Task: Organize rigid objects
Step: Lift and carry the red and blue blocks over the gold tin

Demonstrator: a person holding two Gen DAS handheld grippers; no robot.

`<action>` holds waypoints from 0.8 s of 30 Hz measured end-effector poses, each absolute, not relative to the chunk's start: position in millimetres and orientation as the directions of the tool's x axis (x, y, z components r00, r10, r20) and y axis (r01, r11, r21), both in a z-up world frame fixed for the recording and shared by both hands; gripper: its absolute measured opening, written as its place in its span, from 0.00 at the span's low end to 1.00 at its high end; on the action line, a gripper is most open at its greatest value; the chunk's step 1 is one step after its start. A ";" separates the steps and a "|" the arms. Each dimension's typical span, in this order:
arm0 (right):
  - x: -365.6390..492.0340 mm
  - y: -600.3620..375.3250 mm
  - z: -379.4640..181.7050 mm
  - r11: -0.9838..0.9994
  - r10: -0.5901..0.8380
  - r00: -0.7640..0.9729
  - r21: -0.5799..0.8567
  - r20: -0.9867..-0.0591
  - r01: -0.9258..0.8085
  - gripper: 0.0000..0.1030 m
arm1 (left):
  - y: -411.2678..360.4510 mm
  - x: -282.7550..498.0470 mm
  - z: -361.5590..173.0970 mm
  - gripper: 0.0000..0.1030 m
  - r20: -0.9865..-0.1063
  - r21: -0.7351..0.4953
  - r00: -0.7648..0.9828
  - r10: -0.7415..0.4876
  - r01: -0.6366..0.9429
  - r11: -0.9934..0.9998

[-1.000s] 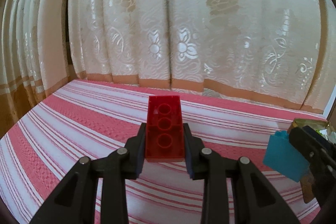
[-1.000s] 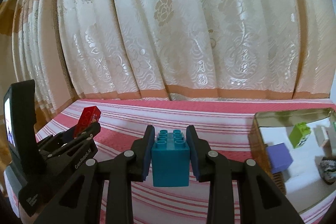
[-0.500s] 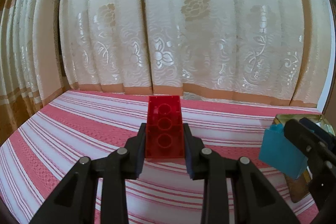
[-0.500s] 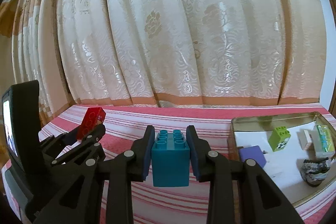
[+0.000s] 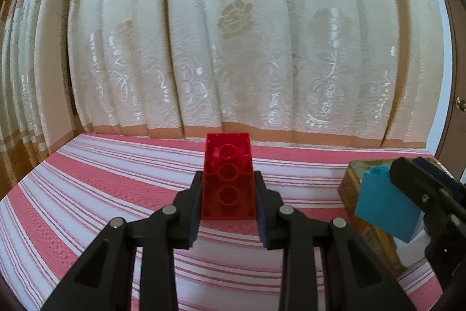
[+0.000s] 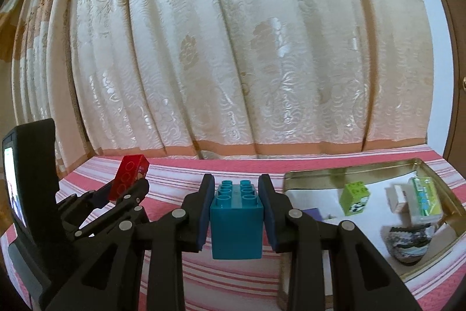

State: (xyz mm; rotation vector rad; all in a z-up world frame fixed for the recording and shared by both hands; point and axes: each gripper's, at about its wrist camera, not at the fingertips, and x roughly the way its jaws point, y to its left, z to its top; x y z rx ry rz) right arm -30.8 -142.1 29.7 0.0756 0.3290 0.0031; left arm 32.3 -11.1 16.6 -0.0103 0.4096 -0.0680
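Note:
My left gripper (image 5: 228,188) is shut on a red translucent brick (image 5: 228,179), held above the striped cloth with its hollow underside up. It also shows at the left of the right wrist view (image 6: 129,175). My right gripper (image 6: 236,206) is shut on a teal brick (image 6: 236,223), studs up, held just left of a metal tin (image 6: 291,179). The teal brick also shows at the right of the left wrist view (image 5: 384,206). The tin holds a green brick (image 6: 356,197), a purple block (image 6: 313,213), a white block (image 6: 397,196), a green-and-white pack (image 6: 423,198) and a dark stone (image 6: 407,244).
A red-and-white striped cloth (image 5: 87,194) covers the surface. Cream patterned curtains (image 5: 233,48) hang along its far edge. A brown door edge (image 6: 457,77) stands at the far right. The left handle's screen (image 6: 13,188) is at the left edge of the right wrist view.
Both grippers have swung rightward and tilted up, each keeping its brick. The tin has come further into the right wrist view and sits closer to the teal brick.

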 end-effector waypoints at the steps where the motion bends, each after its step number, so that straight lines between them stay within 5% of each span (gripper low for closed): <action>1: -32.7 -145.8 30.3 0.997 0.011 0.947 0.076 -0.320 0.014 0.33 | -15.9 30.7 17.5 0.29 -0.396 -0.023 0.915 -0.074 0.070 0.997; 24: -63.8 -221.6 42.4 0.986 -0.087 0.959 0.112 -0.271 0.121 0.33 | -97.1 2.7 36.5 0.29 -0.369 0.009 0.916 -0.156 0.172 0.985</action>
